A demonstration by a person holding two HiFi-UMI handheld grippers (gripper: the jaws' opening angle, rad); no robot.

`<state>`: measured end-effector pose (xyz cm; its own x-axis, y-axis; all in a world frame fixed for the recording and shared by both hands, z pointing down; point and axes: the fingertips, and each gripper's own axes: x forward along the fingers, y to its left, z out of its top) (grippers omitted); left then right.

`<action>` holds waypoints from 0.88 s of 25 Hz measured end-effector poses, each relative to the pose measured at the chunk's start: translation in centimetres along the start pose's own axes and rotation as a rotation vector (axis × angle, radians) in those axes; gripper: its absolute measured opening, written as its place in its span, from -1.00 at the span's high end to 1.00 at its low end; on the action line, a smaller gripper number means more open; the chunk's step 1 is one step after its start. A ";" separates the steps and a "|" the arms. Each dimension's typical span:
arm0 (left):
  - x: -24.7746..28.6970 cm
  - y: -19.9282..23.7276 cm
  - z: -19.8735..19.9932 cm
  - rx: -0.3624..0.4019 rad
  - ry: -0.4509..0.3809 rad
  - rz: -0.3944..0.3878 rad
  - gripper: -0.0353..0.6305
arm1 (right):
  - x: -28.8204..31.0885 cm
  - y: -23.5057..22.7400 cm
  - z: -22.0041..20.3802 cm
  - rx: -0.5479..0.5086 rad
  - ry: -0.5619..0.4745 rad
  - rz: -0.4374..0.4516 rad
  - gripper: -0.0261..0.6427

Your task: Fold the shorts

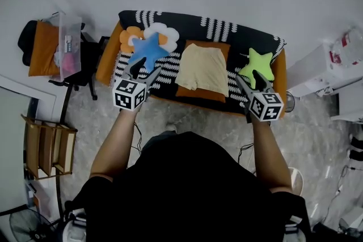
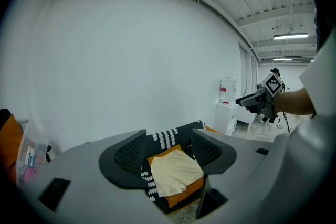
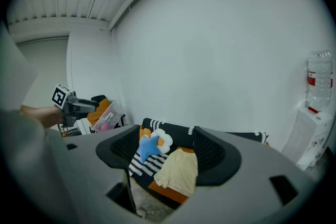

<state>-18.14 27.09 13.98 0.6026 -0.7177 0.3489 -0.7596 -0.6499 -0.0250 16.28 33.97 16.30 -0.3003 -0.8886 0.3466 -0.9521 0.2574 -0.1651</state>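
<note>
Studio-like room: bare white walls [image 2: 131, 50], sofa [image 1: 187, 23], water dispenser [image 2: 227, 106].

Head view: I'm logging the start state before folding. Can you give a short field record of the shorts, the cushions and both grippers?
shorts: pale yellow, spread flat mid-sofa, unfolded
sofa: orange, under a black-and-white throw
left of shorts: blue star cushion, flower cushion
right of shorts: green star cushion
left gripper: open, empty, clear of the shorts
right gripper: open, empty, clear of the shorts
</note>
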 end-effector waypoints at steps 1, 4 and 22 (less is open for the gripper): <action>0.1 0.0 0.1 -0.001 -0.002 -0.002 0.04 | 0.1 0.1 0.0 0.004 -0.001 0.000 -0.07; 0.4 0.3 0.1 -0.011 -0.004 -0.010 0.04 | 0.5 0.4 0.2 0.002 0.004 0.002 -0.07; 12.8 7.1 1.1 -0.029 0.013 -0.124 0.04 | 9.2 -3.5 2.5 0.019 0.028 -0.101 -0.07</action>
<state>-15.51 13.01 17.25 0.6893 -0.6288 0.3598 -0.6863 -0.7259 0.0461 16.96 23.98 17.72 -0.2044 -0.8986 0.3883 -0.9765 0.1594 -0.1452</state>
